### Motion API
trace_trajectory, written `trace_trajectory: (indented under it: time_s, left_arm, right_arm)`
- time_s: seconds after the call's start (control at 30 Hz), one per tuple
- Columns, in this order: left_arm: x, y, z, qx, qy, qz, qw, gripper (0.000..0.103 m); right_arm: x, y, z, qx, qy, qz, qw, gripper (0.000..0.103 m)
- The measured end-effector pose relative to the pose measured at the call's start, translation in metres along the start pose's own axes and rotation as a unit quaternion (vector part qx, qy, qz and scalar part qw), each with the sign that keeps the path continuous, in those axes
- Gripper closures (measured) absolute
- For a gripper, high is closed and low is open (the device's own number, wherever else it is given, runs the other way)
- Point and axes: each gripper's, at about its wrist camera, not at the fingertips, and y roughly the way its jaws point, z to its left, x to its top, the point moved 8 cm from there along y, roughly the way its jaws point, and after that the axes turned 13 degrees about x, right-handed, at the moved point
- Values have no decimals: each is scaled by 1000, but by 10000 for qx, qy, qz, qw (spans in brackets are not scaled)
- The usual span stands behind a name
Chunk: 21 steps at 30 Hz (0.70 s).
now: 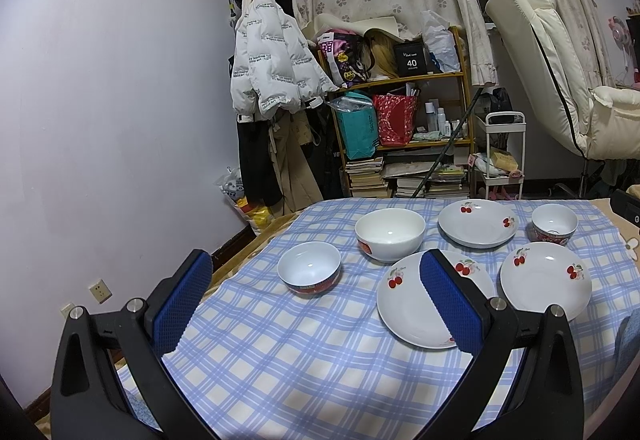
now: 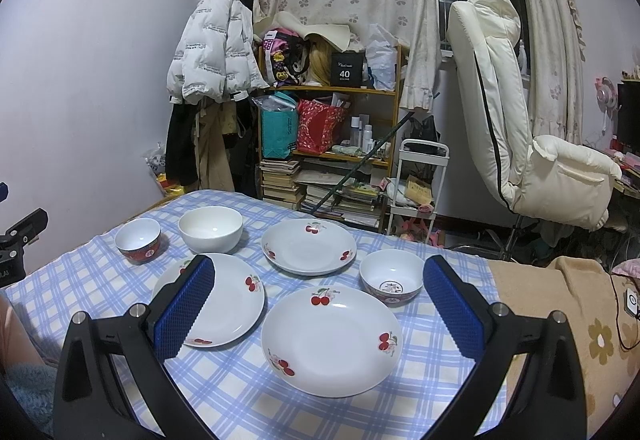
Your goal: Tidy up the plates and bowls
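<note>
Both tongs hang spread wide and empty above the bench's blue checked cloth (image 2: 224,396). Ahead of the left tongs (image 1: 316,298) sits a small red-banded bowl (image 1: 309,273), with a larger white bowl (image 1: 390,234) just beyond it; a cherry plate (image 1: 404,304) lies partly behind their right finger. Between the fingers of the right tongs (image 2: 319,298) lies another cherry plate (image 2: 331,340). A second small bowl (image 2: 391,276) stands near their right finger, and a third plate (image 2: 309,247) lies farther ahead.
</note>
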Motion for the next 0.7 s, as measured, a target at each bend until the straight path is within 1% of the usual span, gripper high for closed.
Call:
trace_trajectory:
  time_s: [0.7]
  left_arm:
    - [-1,0,1,22,5,-5,10000,1]
  right_arm:
    - [0,0,0,0,-2,8,10000,0]
